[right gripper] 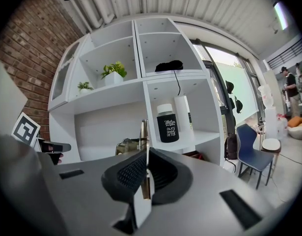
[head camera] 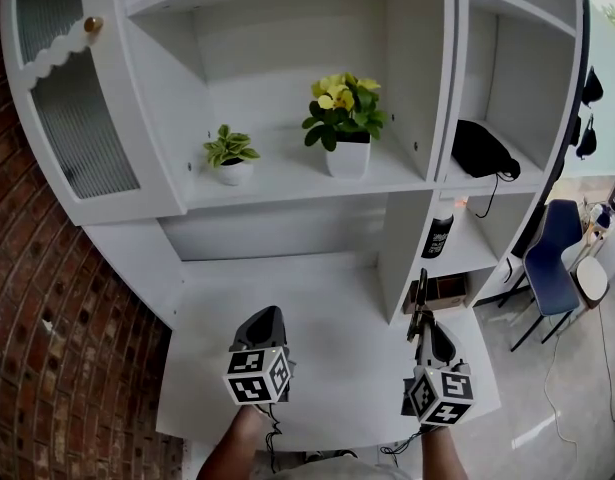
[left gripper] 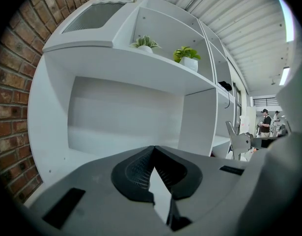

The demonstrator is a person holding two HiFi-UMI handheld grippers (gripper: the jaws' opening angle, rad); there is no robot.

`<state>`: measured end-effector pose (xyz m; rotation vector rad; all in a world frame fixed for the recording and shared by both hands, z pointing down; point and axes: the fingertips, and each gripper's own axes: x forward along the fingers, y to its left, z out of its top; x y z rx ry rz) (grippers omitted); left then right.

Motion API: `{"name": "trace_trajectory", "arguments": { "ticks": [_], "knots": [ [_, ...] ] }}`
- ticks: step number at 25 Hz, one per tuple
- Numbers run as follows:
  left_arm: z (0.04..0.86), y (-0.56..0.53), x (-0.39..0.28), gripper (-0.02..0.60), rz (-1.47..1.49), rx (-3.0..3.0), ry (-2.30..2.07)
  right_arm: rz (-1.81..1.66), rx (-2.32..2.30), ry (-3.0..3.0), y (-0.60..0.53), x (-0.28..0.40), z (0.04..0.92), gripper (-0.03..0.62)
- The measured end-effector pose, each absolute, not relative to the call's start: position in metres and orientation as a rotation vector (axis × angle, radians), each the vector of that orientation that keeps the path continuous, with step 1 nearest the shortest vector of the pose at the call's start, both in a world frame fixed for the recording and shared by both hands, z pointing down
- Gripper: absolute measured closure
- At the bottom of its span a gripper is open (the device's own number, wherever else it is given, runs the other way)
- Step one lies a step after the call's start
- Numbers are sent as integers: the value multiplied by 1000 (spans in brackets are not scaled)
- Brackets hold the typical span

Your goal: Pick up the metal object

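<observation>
The metal object (head camera: 419, 303) is a thin, flat strip, brass-toned in the right gripper view (right gripper: 142, 132). It stands upright, pinched between the jaws of my right gripper (head camera: 424, 334), which is shut on it (right gripper: 146, 152) above the right end of the white desk (head camera: 327, 368). The strip's lower end is hidden between the pads. My left gripper (head camera: 267, 320) hovers over the desk's middle. Its jaws meet at the tips (left gripper: 153, 149) with nothing between them.
White shelving rises behind the desk, with two potted plants (head camera: 344, 118) (head camera: 230, 154) and a black bag (head camera: 483, 151). A black bottle (head camera: 438, 234) and a brown box (head camera: 442, 292) sit in the right cubbies. A blue chair (head camera: 550, 258) stands at right, a brick wall (head camera: 47, 318) at left.
</observation>
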<state>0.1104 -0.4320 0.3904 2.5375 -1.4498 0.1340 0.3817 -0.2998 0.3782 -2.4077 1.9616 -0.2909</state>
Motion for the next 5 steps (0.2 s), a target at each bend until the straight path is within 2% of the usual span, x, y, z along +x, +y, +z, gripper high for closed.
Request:
{"name": "trace_trajectory", "arguments": {
  "ticks": [5],
  "knots": [
    [391,-435,107,569,131,2530,-1450,-289,-2401,1969,-301,378,378,589]
  ]
}}
